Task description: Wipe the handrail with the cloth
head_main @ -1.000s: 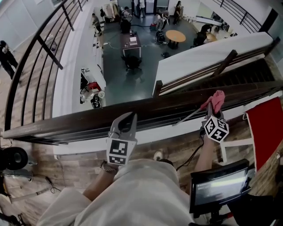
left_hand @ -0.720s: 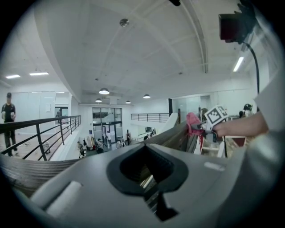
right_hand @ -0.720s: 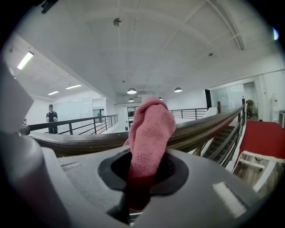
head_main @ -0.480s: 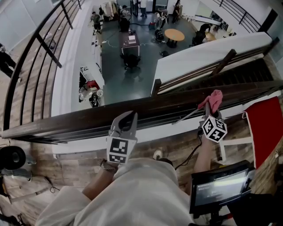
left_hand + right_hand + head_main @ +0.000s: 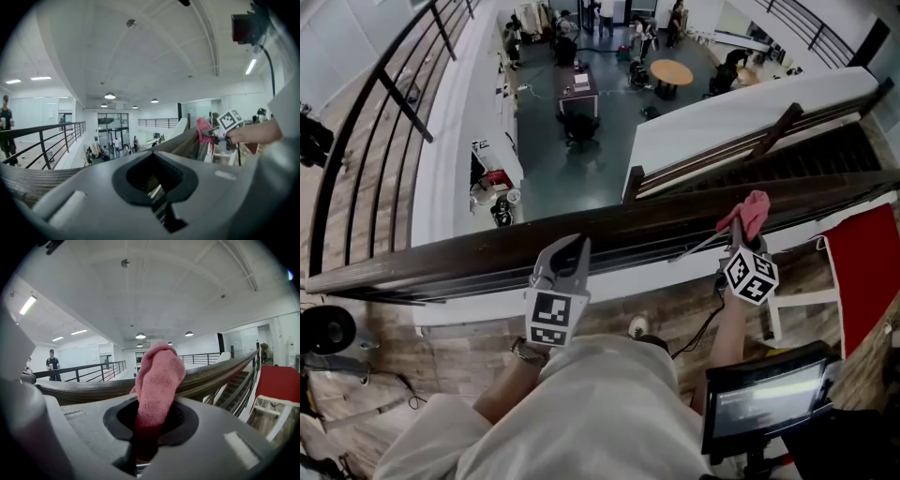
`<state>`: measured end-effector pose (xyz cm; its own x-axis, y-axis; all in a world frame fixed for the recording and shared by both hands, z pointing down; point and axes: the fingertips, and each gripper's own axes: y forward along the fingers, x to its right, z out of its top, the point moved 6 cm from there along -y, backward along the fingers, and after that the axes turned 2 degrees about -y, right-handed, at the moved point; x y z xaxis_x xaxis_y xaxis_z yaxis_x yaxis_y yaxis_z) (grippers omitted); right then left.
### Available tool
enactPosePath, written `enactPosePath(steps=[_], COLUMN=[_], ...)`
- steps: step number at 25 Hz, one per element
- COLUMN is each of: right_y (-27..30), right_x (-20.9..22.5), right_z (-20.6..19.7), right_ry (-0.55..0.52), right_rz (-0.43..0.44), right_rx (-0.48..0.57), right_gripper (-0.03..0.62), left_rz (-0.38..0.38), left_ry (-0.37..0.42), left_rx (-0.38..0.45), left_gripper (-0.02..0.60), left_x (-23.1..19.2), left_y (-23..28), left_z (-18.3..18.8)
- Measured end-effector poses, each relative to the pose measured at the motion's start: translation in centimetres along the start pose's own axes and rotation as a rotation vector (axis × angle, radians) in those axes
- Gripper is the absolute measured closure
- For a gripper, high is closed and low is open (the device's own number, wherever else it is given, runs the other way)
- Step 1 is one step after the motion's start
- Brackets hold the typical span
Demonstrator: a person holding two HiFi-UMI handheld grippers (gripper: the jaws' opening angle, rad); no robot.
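The dark wooden handrail [image 5: 469, 258] crosses the head view from lower left to upper right. A pink cloth [image 5: 750, 212] is bunched on the rail's near edge at the right, and my right gripper [image 5: 740, 234] is shut on it. In the right gripper view the cloth [image 5: 157, 373] stands up out of the jaws in front of the handrail [image 5: 213, 372]. My left gripper [image 5: 580, 247] is shut and holds nothing, its tips at the rail's near edge near the middle. The left gripper view shows the rail [image 5: 180, 140] running toward the cloth [image 5: 204, 129].
Beyond the rail is a drop to a lower floor with desks and a round table [image 5: 672, 74]. A staircase [image 5: 787, 155] descends at the right. Behind me stand a screen [image 5: 764, 392], a red panel [image 5: 862, 277] and a white frame [image 5: 797, 305]. A black railing [image 5: 384, 122] curves on the left.
My right gripper with the cloth has slid slightly left along the rail. The left gripper has stayed where it was.
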<state>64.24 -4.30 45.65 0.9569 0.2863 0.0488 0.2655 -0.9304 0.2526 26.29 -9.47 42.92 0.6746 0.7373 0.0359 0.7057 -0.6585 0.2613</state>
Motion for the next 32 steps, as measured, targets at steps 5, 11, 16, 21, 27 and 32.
enactPosePath(steps=[5,11,16,21,27,32], right_y=[-0.2,-0.3,-0.5,-0.4,-0.4,-0.4], right_x=[-2.0,-3.3,-4.1,-4.3,-4.6,-4.9], right_z=[-0.4,-0.7,-0.6,-0.6,-0.5,-0.4], right_ry=[-0.021,-0.030,-0.035,-0.026,-0.039,-0.052], right_rz=[0.021,0.037,0.051,0.067,0.042,0.025], right_rx=[0.003,-0.003,-0.009,-0.018,-0.036,-0.046], right_gripper=[0.526,0.526,0.526,0.526,0.526,0.526], left_rz=[-0.004,-0.030,-0.039,-0.046,-0.054,-0.042], left_ry=[0.018,0.020,0.017,0.007,-0.011,-0.020], left_rx=[0.003,0.010,0.014,0.007,0.017,0.071], left_gripper=[0.574,0.574,0.574,0.574,0.574,0.574], left_x=[-0.2,0.1,0.2,0.2,0.2,-0.7], left_y=[0.2,0.2,0.0,-0.2,-0.5,-1.1], left_z=[0.1,0.1,0.2,-0.1,-0.3,0.1])
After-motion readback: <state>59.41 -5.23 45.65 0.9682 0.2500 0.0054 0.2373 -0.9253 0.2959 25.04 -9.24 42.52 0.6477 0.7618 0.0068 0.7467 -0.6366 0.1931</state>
